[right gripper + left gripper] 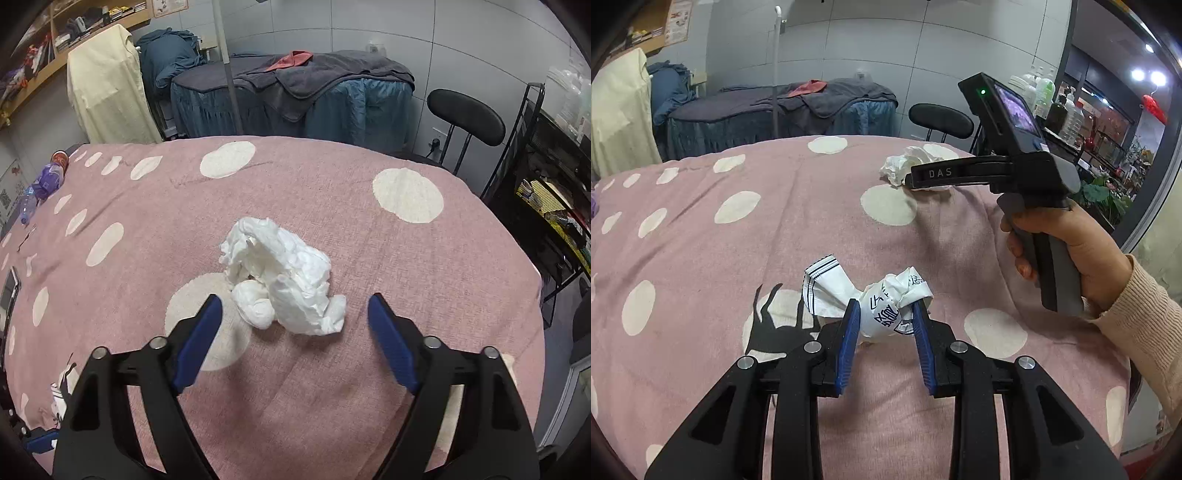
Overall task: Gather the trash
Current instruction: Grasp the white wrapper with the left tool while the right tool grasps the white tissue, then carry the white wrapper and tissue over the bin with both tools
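Note:
My left gripper (885, 310) is shut on a crumpled white wrapper with dark print (882, 306), held just above the pink polka-dot cloth (738, 258). A crumpled white tissue (280, 277) lies on the cloth in the right wrist view, between and just beyond the blue pads of my right gripper (295, 306), which is open and not touching it. In the left wrist view the tissue (905, 162) lies at the far right, partly hidden by my right gripper (912, 179), seen from the side.
A plastic bottle (44, 184) and a can lie at the cloth's far left edge, a phone (9, 291) at the left edge. Beyond stand a blue-draped bed (295, 96), a black stool (465, 118) and a black wire rack (546, 192) at the right.

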`<state>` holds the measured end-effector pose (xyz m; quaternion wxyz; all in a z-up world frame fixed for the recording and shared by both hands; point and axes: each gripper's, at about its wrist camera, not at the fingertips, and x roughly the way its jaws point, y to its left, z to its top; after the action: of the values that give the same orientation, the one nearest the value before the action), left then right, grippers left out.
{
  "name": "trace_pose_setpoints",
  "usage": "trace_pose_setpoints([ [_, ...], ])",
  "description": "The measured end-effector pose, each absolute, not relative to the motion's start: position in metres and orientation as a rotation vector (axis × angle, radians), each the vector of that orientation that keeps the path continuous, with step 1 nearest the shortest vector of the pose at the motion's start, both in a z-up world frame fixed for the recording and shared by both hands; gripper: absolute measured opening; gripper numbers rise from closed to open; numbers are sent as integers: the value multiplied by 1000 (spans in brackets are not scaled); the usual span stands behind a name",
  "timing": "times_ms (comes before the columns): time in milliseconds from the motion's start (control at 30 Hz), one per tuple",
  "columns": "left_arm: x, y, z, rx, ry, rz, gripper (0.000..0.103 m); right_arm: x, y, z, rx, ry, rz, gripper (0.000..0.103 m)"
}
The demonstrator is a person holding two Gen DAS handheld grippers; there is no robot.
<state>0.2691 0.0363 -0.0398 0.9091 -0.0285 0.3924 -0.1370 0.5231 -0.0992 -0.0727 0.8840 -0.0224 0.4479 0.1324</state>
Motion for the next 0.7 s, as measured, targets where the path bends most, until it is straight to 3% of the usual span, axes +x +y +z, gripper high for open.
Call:
trace_pose_setpoints([
  [67, 265, 38, -39, -68, 805, -280, 29, 527, -98, -78, -42, 947, 272, 50],
  [167, 259, 41, -38, -80, 793, -269, 29, 522, -96, -78, -48, 936, 271, 37],
  [267, 255, 46, -39, -110, 789, -262, 29, 509, -94, -72, -77, 905, 264, 33],
  [700, 228, 51, -35, -168, 766, -247, 29, 428, -126, -30, -25, 858, 357, 32],
])
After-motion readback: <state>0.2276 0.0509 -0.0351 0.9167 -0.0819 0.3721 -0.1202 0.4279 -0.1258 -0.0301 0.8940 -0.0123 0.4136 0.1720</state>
